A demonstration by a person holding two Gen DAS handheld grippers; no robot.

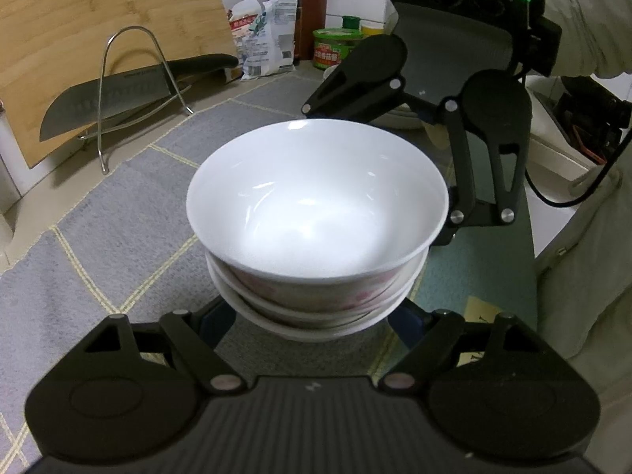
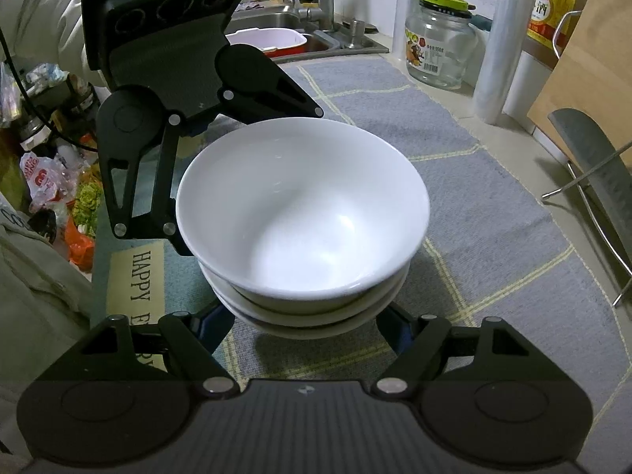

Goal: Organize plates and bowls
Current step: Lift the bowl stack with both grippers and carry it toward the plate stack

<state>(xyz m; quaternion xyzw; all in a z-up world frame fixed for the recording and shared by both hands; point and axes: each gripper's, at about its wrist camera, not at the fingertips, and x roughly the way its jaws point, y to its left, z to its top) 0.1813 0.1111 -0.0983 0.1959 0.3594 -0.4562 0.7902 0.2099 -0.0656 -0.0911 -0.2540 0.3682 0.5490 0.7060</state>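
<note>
A stack of three white bowls (image 1: 316,205) (image 2: 304,213) stands on a grey mat (image 1: 98,237) with yellow lines; the lower bowls (image 1: 316,300) show a pink pattern. My left gripper (image 1: 312,316) reaches around the stack's base from the near side, and its blue pads sit against the bottom bowl on both sides. From the opposite side my right gripper (image 2: 304,320) clasps the same base, its fingers (image 1: 466,166) flanking the stack. The bowl rims hide all the fingertips.
A knife (image 1: 106,102) rests in a wire rack in front of a wooden cutting board (image 1: 79,19). Packets and bottles (image 1: 268,39) line the back. A glass jar (image 2: 438,51), a white post (image 2: 497,39) and a sink basin (image 2: 272,39) stand beyond the mat. A person's sleeve (image 1: 584,39) is close by.
</note>
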